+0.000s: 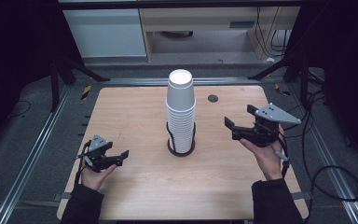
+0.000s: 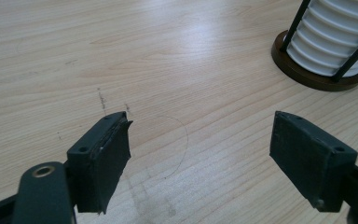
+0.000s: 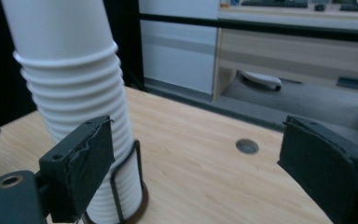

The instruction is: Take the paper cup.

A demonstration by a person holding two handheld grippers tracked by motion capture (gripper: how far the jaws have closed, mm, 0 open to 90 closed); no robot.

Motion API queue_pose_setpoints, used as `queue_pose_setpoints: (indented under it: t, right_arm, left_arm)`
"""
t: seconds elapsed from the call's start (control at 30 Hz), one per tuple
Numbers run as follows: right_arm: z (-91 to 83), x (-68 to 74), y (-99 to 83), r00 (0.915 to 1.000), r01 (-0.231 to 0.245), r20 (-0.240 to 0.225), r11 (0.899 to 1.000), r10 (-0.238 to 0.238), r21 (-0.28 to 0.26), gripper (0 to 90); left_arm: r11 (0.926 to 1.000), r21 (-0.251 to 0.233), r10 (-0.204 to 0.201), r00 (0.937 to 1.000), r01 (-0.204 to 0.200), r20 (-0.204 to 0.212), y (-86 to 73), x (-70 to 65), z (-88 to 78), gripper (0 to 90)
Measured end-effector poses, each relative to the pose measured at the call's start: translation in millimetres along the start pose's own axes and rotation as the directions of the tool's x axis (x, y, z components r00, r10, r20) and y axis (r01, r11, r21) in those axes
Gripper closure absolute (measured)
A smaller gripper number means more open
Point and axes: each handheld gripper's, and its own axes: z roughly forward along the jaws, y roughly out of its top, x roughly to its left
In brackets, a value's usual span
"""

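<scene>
A tall stack of white paper cups stands upside down in a dark wire holder at the middle of the wooden table. My left gripper rests low at the table's left, open and holding nothing, its jaws pointing toward the holder. In the left gripper view the cup stack and holder base sit at the upper right, beyond the left gripper. My right gripper hovers right of the stack, open and empty. The right gripper view shows the right gripper with the cups behind its left jaw.
A small dark round hole lies in the table behind the stack, also seen as a hole in the right gripper view. Metal rails and black frame legs flank the table. Cables trail at the right.
</scene>
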Motion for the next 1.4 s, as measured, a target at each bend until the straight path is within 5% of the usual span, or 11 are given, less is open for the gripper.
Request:
queue_pose_setpoints:
  t: [0.27, 0.6, 0.93, 1.4]
  right_arm:
    - [7.3, 16.7, 30.3, 0.9975, 0.017, -0.067, 0.999, -0.020, -0.052, 8.7]
    - [25.9, 39.4, 47.2, 0.9887, 0.027, -0.146, 0.997, -0.037, -0.073, 7.6]
    - [53.6, 61.8, 54.5, 0.9789, 0.017, -0.201, 0.996, -0.035, -0.090, 7.5]
    - [91.6, 70.2, 50.0, 0.9738, 0.001, -0.227, 0.998, -0.015, -0.059, 6.9]
  left_arm:
    - [0.9999, 0.011, 0.008, 0.9999, -0.009, 0.005, -0.3, -1.8, 2.3, 19.4]
    - [0.9998, 0.017, 0.007, 1.0000, -0.007, 0.003, -0.7, -1.4, 3.8, 18.3]
    - [0.9996, 0.027, 0.011, 0.9999, -0.011, 0.004, -1.4, -1.8, 5.8, 17.7]
    - [0.9995, 0.030, 0.004, 1.0000, -0.004, -0.001, -1.7, -1.3, 7.2, 16.1]
